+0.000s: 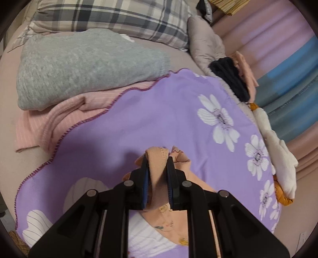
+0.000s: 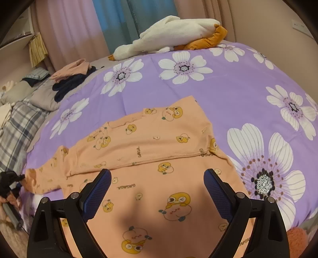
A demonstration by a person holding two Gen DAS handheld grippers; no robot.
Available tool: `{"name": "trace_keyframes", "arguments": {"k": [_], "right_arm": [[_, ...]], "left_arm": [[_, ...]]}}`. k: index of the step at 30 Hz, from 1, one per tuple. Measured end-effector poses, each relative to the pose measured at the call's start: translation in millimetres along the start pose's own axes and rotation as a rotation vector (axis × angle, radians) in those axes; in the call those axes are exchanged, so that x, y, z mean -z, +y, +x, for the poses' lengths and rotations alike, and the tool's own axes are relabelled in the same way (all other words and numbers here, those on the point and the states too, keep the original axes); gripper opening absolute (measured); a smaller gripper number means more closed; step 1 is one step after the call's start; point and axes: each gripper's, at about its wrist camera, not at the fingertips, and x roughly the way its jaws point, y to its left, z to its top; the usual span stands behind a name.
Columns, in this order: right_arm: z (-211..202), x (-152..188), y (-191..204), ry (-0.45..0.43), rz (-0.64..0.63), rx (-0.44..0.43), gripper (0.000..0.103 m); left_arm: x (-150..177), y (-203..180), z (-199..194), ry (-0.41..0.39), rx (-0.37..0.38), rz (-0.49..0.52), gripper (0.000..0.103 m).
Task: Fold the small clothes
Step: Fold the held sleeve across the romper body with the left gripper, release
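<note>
A small peach garment with cartoon prints (image 2: 151,142) lies spread on the purple flowered blanket (image 2: 228,95), its upper part folded over along a seam. My left gripper (image 1: 158,160) is shut on the peach sleeve end (image 1: 159,170), bunched between its blue pads. In the right wrist view the left gripper (image 2: 12,178) shows at the far left, holding that sleeve tip (image 2: 31,174). My right gripper (image 2: 157,174) is open and empty, hovering over the garment's lower body.
A folded grey sweater (image 1: 83,65) rests on a pink striped garment (image 1: 49,123) at the left. A plaid pillow (image 1: 111,17) lies behind. Dark and pink clothes (image 2: 73,79) and a white plush goose (image 2: 169,35) lie along the blanket's far edge.
</note>
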Motion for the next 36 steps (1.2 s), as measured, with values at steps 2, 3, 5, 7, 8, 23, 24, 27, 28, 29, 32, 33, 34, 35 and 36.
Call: {"name": "trace_keyframes", "arguments": {"k": [2,3,5,7,8,23,24,27,28,29,32,33,34,35,36], "right_arm": [[1,0,-1,0.003,0.007,-0.003,0.093],[1,-1,-1,0.004,0.008,-0.008,0.093],[1,-3,1,0.002,-0.002,-0.011,0.093],[-1,-8,4,-0.012,-0.021,-0.019,0.093],[-3,-10,4,-0.019,-0.026,-0.023,0.093],[-19,-65,25,-0.104,-0.123,-0.139,0.093],[-21,-70,27,-0.114,-0.134,-0.141,0.093],[-21,-79,33,-0.129,-0.166,-0.159,0.093],[-21,-81,34,-0.131,-0.174,-0.164,0.093],[-20,-82,34,-0.136,-0.177,-0.171,0.093],[-19,-83,33,-0.146,-0.188,-0.188,0.093],[-19,-82,31,-0.149,-0.188,-0.194,0.093],[-18,-81,28,-0.148,-0.189,-0.2,0.093],[-17,-80,26,-0.144,-0.189,-0.203,0.093],[-16,-81,23,-0.138,-0.186,-0.208,0.093]], "left_arm": [[2,-7,-4,-0.009,0.005,0.015,0.015],[3,-10,-5,-0.011,0.012,0.024,0.015],[5,-17,-8,-0.005,0.038,0.036,0.015],[6,-25,-10,-0.003,0.064,0.052,0.015],[7,-26,-12,-0.003,0.069,0.057,0.015],[50,-105,-37,0.028,0.221,0.288,0.015],[55,-112,-38,0.036,0.223,0.305,0.015],[65,-126,-39,0.036,0.217,0.347,0.015],[70,-132,-39,0.037,0.209,0.365,0.015],[74,-137,-39,0.04,0.205,0.379,0.015],[84,-150,-41,0.045,0.203,0.406,0.015],[86,-153,-42,0.046,0.204,0.413,0.015],[90,-160,-43,0.047,0.206,0.427,0.015],[95,-166,-44,0.049,0.209,0.442,0.015],[98,-170,-45,0.05,0.211,0.45,0.015]]}}
